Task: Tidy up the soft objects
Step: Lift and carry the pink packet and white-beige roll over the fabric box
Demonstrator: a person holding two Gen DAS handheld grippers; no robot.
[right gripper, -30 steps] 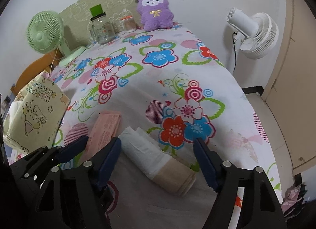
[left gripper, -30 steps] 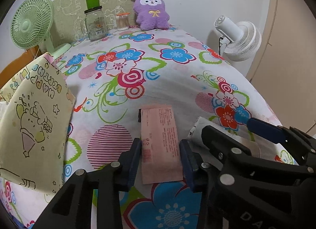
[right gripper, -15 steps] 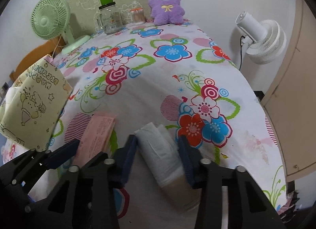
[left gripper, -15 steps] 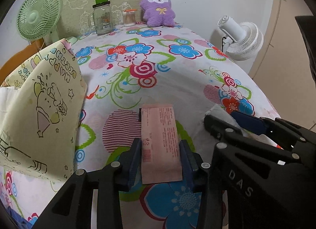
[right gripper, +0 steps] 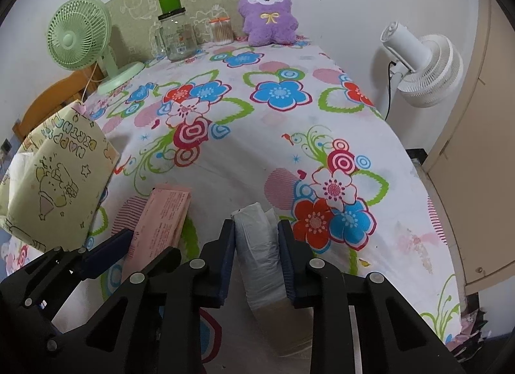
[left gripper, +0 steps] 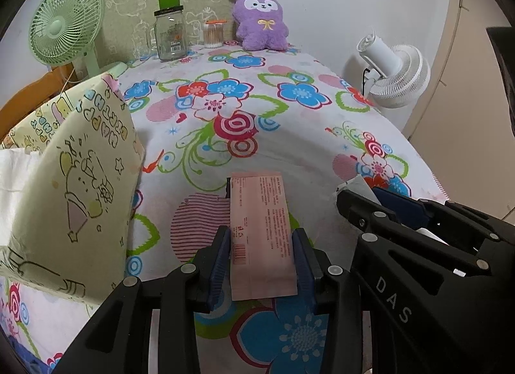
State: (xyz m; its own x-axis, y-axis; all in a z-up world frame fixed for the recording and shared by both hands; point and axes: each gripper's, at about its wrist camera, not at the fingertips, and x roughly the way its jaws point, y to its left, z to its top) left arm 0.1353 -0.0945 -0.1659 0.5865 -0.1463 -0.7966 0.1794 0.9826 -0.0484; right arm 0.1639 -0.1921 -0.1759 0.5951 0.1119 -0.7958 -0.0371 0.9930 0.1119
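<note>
My left gripper (left gripper: 261,242) is shut on a flat pink packet (left gripper: 259,213) with printed text, held above the flowered bedspread (left gripper: 289,122). The packet also shows in the right wrist view (right gripper: 164,216). My right gripper (right gripper: 256,232) is shut on a white rolled plastic bundle (right gripper: 259,245) with a beige end, held above the bedspread (right gripper: 289,135). The right gripper (left gripper: 386,209) sits just right of the left one. A yellow-green cartoon gift bag (left gripper: 74,187) stands open at the left, also in the right wrist view (right gripper: 54,180).
At the far end stand a purple plush toy (left gripper: 261,21), a glass jar with green lid (left gripper: 170,32), a cotton swab pot (left gripper: 214,33) and a green fan (left gripper: 64,32). A white fan (left gripper: 396,74) stands off the bed's right side. A beige cabinet (right gripper: 476,148) is at right.
My right gripper closed from wide open onto the white bundle and lifted it. My left gripper kept its hold on the pink packet and rose. Both views pulled back from the bed.
</note>
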